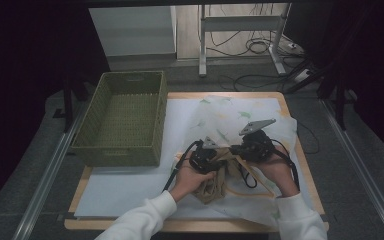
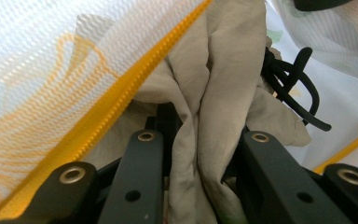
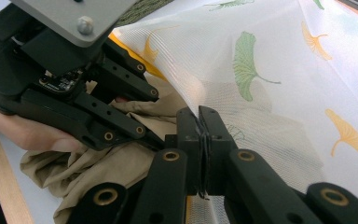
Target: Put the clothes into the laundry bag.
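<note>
A white mesh bag [image 1: 240,120] printed with green and yellow leaves lies on the table, its yellow zipper [image 2: 121,105] open. A crumpled beige cloth [image 1: 215,182] sits at the bag's mouth. My left gripper [image 1: 214,159] is shut on a fold of that beige cloth [image 2: 214,93], right beside the zipper edge. My right gripper [image 1: 236,149] is shut on the mesh bag's edge [image 3: 223,84], lifting it over the cloth [image 3: 98,168]. The left gripper [image 3: 135,112] reaches under the raised mesh in the right gripper view. A black cord [image 2: 298,84] lies just past the cloth.
A green woven basket [image 1: 122,117] stands empty at the table's back left, on a white sheet [image 1: 130,190] that covers the wooden tabletop [image 1: 300,150]. Cables and a metal frame leg [image 1: 202,45] are on the floor beyond the table.
</note>
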{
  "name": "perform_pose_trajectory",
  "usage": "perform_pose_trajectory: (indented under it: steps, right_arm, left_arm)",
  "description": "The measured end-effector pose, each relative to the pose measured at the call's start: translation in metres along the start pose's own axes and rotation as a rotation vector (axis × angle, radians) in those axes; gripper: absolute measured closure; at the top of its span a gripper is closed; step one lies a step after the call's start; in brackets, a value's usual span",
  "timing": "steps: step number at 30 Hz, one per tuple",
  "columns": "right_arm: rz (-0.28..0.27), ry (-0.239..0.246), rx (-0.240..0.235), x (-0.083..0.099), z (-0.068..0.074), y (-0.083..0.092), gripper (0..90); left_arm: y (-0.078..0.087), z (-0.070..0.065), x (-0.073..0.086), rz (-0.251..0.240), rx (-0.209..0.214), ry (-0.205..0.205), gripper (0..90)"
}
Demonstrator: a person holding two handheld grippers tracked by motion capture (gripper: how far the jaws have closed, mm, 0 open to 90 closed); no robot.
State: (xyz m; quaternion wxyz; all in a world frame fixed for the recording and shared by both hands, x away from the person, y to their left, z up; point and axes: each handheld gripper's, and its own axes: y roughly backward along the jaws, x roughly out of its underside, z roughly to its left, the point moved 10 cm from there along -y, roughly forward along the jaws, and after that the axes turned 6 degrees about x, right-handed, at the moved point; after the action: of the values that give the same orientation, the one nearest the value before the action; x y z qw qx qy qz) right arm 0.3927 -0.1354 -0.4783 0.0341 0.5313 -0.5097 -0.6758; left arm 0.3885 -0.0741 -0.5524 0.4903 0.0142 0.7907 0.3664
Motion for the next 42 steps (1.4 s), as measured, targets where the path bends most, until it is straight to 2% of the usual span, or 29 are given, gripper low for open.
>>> perform_pose_trajectory:
  steps: [7, 9, 13, 16, 23, 26, 32, 36, 38, 40, 42]
  right_arm:
    - [0.000, 0.005, -0.001, 0.000, 0.000, -0.001, 86.9]
    - [-0.001, 0.005, -0.001, 0.000, 0.000, -0.001, 86.9]
    - [-0.001, 0.001, 0.000, 0.000, -0.001, 0.000, 86.9]
    - [-0.004, 0.001, 0.001, 0.000, -0.001, 0.000, 86.9]
    - [-0.006, 0.002, 0.002, 0.000, -0.001, 0.001, 86.9]
    - [-0.004, 0.002, 0.002, 0.000, -0.001, 0.001, 86.9]
    - [-0.001, 0.001, 0.002, 0.001, -0.001, 0.000, 86.9]
    - [0.002, 0.003, 0.004, 0.001, -0.001, 0.000, 86.9]
    - [0.001, 0.003, 0.004, 0.001, -0.001, 0.000, 86.9]
    - [0.000, 0.001, 0.006, 0.001, -0.002, 0.000, 86.9]
    - [0.003, 0.000, 0.008, 0.001, -0.003, -0.002, 86.9]
  left_arm:
    - [0.000, -0.003, 0.002, 0.009, 0.018, -0.005, 71.6]
    - [0.000, -0.005, 0.004, 0.025, 0.029, -0.014, 66.1]
    - [0.005, -0.011, 0.005, 0.024, 0.021, -0.045, 47.1]
    - [0.011, -0.016, 0.009, 0.036, 0.031, -0.065, 39.0]
    - [0.036, -0.020, 0.018, 0.011, 0.049, -0.083, 31.3]
    - [0.052, -0.021, 0.022, -0.012, 0.062, -0.086, 31.3]
    - [0.084, -0.030, 0.025, -0.062, 0.114, -0.088, 32.9]
    - [0.099, -0.030, 0.030, -0.068, 0.120, -0.080, 36.6]
    - [0.104, -0.029, 0.035, -0.053, 0.131, -0.065, 45.1]
    - [0.108, -0.028, 0.037, -0.042, 0.160, -0.049, 56.2]
    - [0.110, -0.025, 0.038, -0.033, 0.158, -0.052, 65.5]
